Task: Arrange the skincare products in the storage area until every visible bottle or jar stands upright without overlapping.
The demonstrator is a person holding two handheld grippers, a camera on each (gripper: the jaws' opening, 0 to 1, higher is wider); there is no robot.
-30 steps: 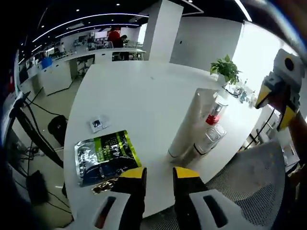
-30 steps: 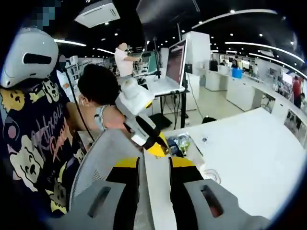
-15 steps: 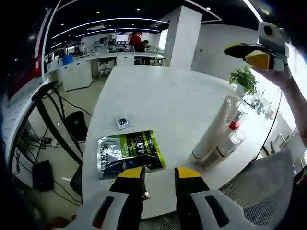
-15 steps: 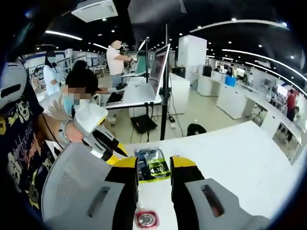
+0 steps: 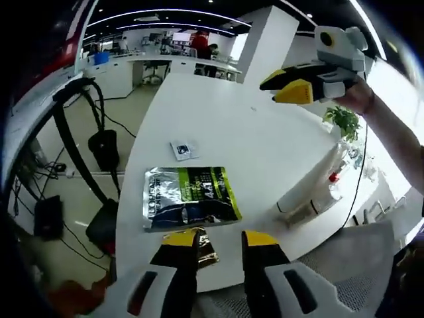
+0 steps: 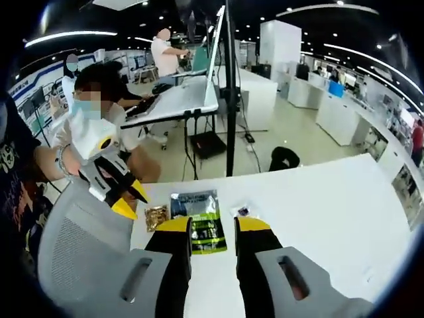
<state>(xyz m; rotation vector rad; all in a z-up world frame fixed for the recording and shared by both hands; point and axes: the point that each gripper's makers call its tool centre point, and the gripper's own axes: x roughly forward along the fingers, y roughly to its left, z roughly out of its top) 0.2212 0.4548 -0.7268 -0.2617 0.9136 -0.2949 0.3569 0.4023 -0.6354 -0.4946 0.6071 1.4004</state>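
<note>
We see the skincare bottles lying on their sides, close together, near the right edge of the white bench. A green-and-silver pouch lies flat to their left, a small packet beyond it. Our left hand-held gripper hovers empty, jaws narrowly apart; our right hand-held gripper likewise, held above the pouch.
</note>
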